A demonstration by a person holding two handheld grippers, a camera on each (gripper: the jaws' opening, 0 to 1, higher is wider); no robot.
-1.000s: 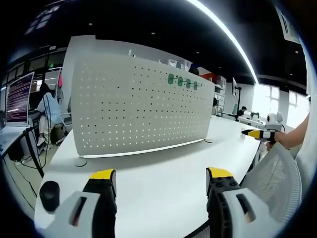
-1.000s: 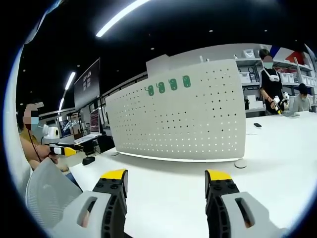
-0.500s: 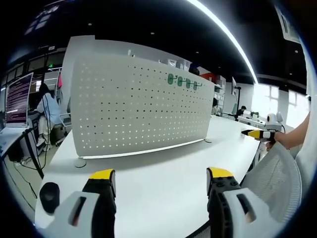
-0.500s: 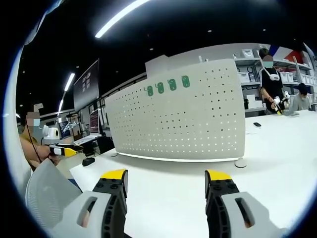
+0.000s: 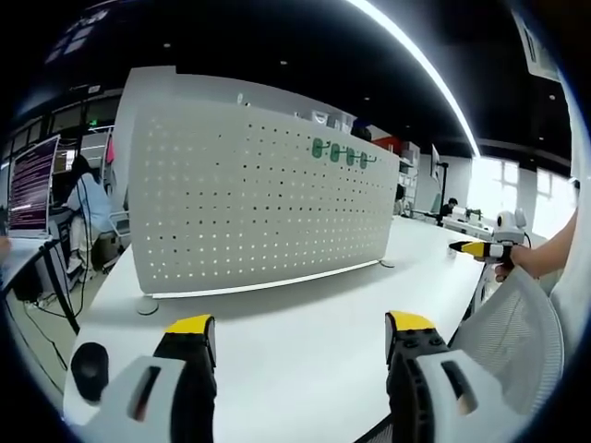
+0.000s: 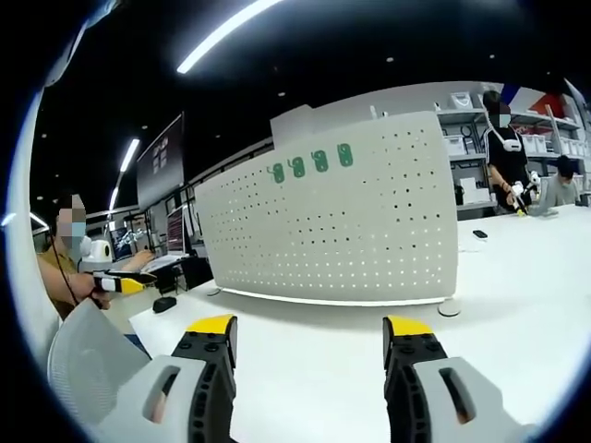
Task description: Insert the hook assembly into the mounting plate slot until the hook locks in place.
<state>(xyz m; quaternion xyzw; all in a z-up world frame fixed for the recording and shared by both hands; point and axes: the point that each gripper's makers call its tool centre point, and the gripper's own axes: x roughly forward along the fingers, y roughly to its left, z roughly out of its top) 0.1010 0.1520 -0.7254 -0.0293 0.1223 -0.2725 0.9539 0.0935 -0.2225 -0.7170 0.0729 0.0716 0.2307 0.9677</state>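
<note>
Plainly, four green hooks are sitting in a short row near the top edge of the white pegboard panel, which is standing upright on the white table, its long axis running side to side. In the left gripper view the hooks are lying at about one o'clock from the jaws, well apart from them; in the right gripper view the hooks are lying at about eleven o'clock, again well apart, so neither side is looking clearly nearer. The left gripper is holding its two jaws spread with nothing between them, and the right gripper is doing the same over the table. One black puck-like object is resting at nine o'clock, and one mesh chair back is rising at three o'clock.
</note>
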